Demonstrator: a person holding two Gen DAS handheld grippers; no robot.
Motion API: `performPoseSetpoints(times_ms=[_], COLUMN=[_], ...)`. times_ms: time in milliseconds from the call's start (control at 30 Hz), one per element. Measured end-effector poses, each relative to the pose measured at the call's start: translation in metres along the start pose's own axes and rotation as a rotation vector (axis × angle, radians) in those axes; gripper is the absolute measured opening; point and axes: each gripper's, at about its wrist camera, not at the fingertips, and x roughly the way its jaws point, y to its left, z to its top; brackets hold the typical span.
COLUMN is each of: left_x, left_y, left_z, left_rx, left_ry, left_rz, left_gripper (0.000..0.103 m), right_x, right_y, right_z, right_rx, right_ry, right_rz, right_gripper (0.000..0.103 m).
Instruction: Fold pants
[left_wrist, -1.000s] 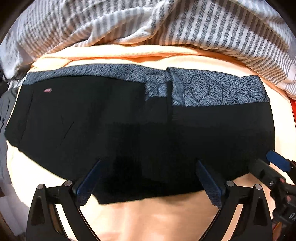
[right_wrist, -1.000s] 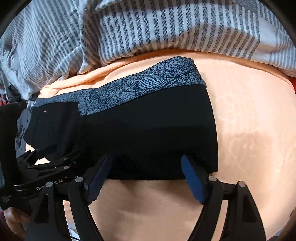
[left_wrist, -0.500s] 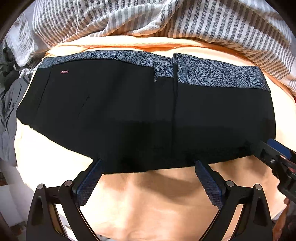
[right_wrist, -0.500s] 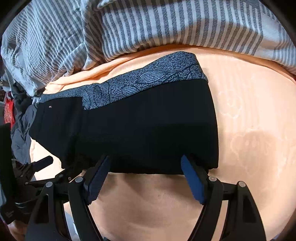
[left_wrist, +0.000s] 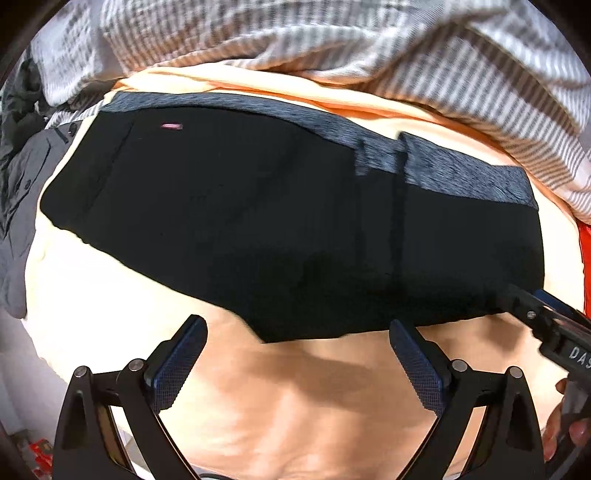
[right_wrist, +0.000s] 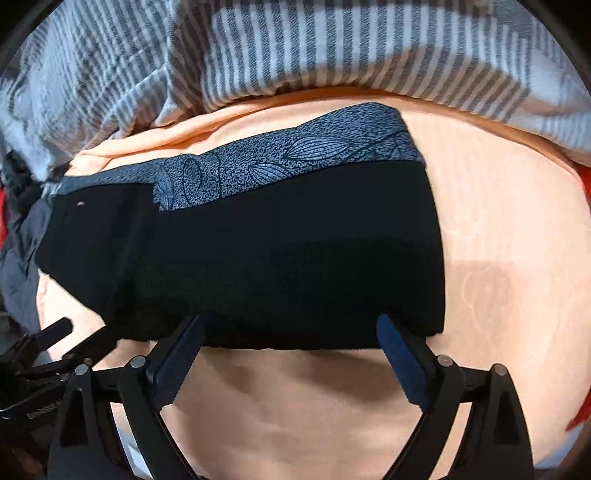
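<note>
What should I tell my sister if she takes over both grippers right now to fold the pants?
Left gripper: open, holding nothing, just short of the pants' near edge.
Right gripper: open, holding nothing, fingertips at the near edge.
Pants: black with a grey patterned waistband, lying flat on the peach blanket, one end already folded over. Striped bedding lies behind.
Done: a first fold, it seems.
Left: probably grip the near edge and fold again.
</note>
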Motion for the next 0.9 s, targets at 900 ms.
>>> performPoseSetpoints(times_ms=[900], left_x=[0.018], left_y=[0.170], left_z=[0.029], left_rx=[-0.215], left_ry=[-0.021], left_rz=[-0.055], left_gripper=[0.099], right_x=[0.057], right_y=[0.191], right_z=[0.029], right_rx=[-0.165], right_ry=[0.109], right_rz=[0.037], right_gripper=[0.095])
